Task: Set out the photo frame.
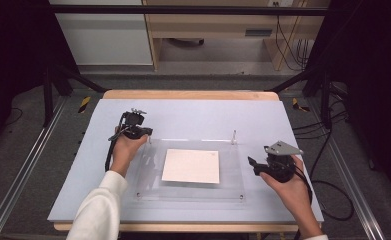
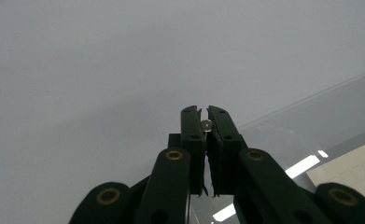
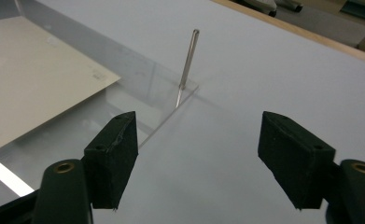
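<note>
A clear acrylic plate (image 1: 232, 172) lies flat on the pale blue board, with a white paper sheet (image 1: 191, 166) on its middle. A thin metal pin (image 1: 234, 136) stands upright at the plate's far right corner. My left gripper (image 1: 146, 134) is at the far left corner, and in the left gripper view it (image 2: 203, 112) is shut on the round head of another pin (image 2: 207, 124). My right gripper (image 1: 253, 166) hovers just off the plate's right edge. Seen from its own camera, it (image 3: 200, 135) is open and holds nothing, with the upright pin (image 3: 188, 60) some way beyond the jaws.
The pale blue board (image 1: 193, 112) covers a wooden table whose edge (image 1: 190, 94) shows at the back. Small fittings mark the plate's near corners (image 1: 241, 196). Black frame posts and cables stand beside the table on both sides.
</note>
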Demonstrator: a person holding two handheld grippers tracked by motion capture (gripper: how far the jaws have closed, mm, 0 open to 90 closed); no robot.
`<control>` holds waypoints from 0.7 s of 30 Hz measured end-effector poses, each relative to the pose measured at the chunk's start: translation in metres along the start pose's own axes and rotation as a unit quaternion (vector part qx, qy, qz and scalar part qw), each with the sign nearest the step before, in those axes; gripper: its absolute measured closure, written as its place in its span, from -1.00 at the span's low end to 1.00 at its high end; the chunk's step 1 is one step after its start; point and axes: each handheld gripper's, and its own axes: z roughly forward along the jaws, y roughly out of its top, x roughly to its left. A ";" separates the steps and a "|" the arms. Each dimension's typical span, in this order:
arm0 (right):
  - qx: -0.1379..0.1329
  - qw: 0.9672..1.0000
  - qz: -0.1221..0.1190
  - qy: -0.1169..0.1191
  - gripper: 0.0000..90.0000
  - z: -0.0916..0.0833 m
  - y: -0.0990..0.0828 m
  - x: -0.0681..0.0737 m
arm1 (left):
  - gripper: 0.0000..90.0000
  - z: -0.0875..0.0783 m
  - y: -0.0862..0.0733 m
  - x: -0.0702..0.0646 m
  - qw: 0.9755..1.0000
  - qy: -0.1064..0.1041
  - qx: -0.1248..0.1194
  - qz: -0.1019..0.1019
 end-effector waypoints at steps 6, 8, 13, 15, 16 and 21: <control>0.024 0.999 -0.047 -0.002 -0.61 -0.015 -0.029 0.017 | 0.89 0.001 0.001 0.000 1.000 -0.001 0.003 -0.003; 0.033 0.998 -0.055 0.005 -0.77 -0.018 -0.038 0.019 | 0.89 0.001 0.001 0.000 1.000 0.000 0.004 -0.004; 0.033 0.997 -0.071 0.003 -0.79 -0.026 -0.048 0.026 | 0.89 0.001 0.002 0.001 1.000 -0.003 0.007 -0.003; 0.036 0.996 -0.080 0.007 -0.79 -0.026 -0.051 0.029 | 0.89 0.001 0.002 0.001 1.000 -0.004 0.009 -0.004; 0.037 0.996 -0.084 0.006 -0.79 -0.026 -0.052 0.031 | 0.89 0.001 0.002 0.001 1.000 -0.003 0.008 -0.005; 0.042 0.995 -0.091 0.011 -0.77 -0.026 -0.053 0.036 | 0.89 0.001 0.003 0.001 1.000 -0.003 0.009 -0.006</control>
